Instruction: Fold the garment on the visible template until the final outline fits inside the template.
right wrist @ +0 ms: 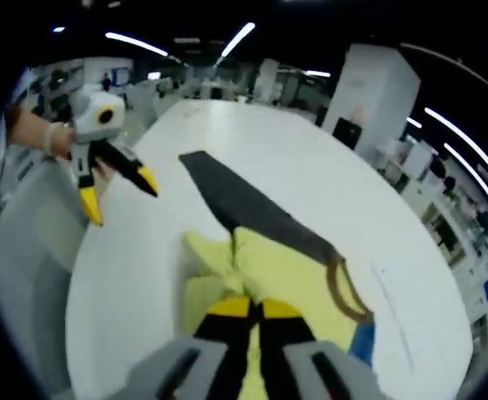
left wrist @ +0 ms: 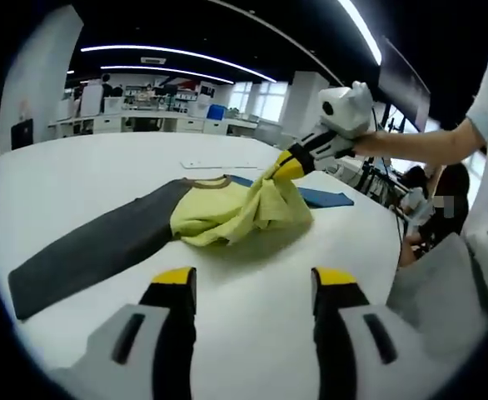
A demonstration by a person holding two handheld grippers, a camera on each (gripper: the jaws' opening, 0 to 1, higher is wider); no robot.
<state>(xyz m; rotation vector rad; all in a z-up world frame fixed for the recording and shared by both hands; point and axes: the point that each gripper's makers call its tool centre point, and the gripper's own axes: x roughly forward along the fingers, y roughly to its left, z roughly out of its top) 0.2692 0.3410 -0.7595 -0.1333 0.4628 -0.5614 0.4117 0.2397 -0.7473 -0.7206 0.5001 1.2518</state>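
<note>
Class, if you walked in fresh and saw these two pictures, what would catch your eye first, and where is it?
First, the yellow-green garment, bunched mid-table on the white table, its dark grey sleeve stretching away flat. Next, the right claw shut on the garment's edge, lifting it into a peak. The left claw is open, apart from the cloth, above bare table.

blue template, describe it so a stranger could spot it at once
Start at the white table, then find the yellow garment bunched in the right gripper. The blue template is the flat sheet peeking out from under it, the only blue thing on the table.
</note>
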